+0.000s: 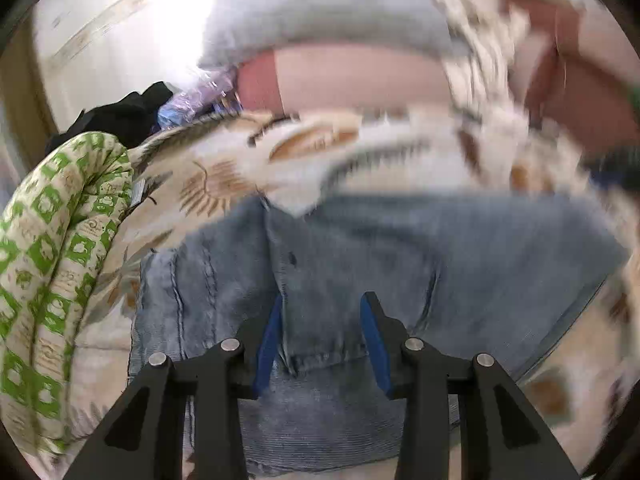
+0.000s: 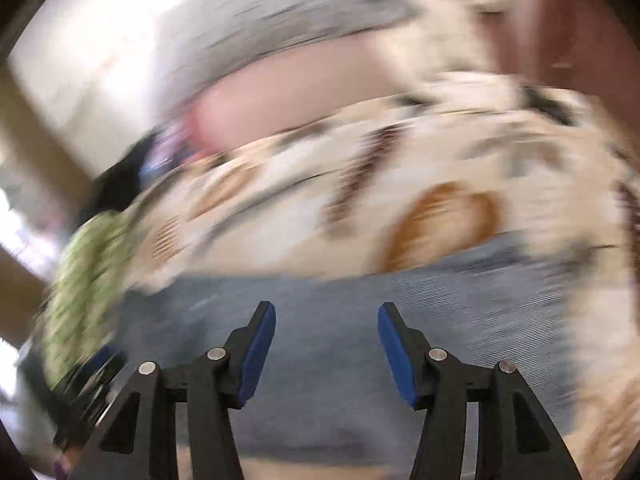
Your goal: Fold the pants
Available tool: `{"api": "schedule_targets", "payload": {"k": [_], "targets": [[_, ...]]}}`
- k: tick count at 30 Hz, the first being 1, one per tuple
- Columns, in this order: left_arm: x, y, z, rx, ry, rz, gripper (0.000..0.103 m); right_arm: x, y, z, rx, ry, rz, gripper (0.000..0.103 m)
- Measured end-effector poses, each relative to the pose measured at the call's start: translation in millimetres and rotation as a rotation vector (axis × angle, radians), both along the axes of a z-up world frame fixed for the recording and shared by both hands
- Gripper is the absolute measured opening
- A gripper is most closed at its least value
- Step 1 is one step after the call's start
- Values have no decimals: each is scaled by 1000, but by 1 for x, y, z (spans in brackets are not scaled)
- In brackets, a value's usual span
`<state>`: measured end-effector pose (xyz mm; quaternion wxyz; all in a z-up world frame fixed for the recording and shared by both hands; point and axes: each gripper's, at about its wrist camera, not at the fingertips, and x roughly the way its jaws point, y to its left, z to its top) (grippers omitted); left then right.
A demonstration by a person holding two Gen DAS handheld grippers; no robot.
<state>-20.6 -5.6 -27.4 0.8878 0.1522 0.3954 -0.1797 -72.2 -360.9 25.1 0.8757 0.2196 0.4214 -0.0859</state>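
Light blue denim pants [image 1: 360,248] lie spread on a cream bedspread with brown and grey leaf prints [image 1: 224,176]. My left gripper [image 1: 323,300] hovers over them, its blue pads apart with a seam and a hem edge showing in the gap; no pad visibly presses the cloth. The right wrist view is heavily blurred. There my right gripper [image 2: 326,308] stands open above the pants [image 2: 460,300], with nothing between its fingers. The leaf bedspread [image 2: 320,184] lies beyond the denim.
A rolled green-and-cream quilt [image 1: 60,232] borders the pants on the left and shows blurred as the quilt [image 2: 92,264]. Behind lie a grey cushion [image 1: 320,8], a pink one [image 1: 360,76] and dark clothes [image 1: 120,116]. A dark blurred object [image 2: 88,392] sits at lower left.
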Motion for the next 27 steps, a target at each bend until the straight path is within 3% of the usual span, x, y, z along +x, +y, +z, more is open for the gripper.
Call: {"api": "schedule_targets", "payload": {"k": [2, 5, 10, 16, 18, 20, 21, 22, 23, 27], "targets": [[2, -5, -23, 99, 75, -5, 42, -5, -36, -11, -39, 52, -92, 57], [-6, -7, -26, 146, 45, -48, 42, -8, -78, -26, -71, 89, -183, 57], [-5, 4, -25, 106, 80, -63, 42, 4, -104, -39, -50, 108, -208, 57], [-8, 10, -22, 91, 88, -72, 42, 16, -90, -53, -249, 218, -229, 57], [-8, 11, -23, 82, 90, -74, 42, 18, -93, -64, -228, 264, -214, 56], [-8, 13, -22, 73, 91, -73, 42, 19, -94, -69, -203, 259, -186, 41], [-8, 14, -22, 67, 93, -71, 42, 19, -92, -67, -224, 260, -180, 37], [-8, 15, -21, 54, 96, -67, 43, 20, -89, -64, -268, 267, -174, 22], [-8, 17, -20, 37, 100, -59, 43, 21, -86, -59, -304, 267, -172, 16], [-9, 21, -19, 13, 99, -47, 43, 16, -82, -26, -333, 115, -209, 15]]}}
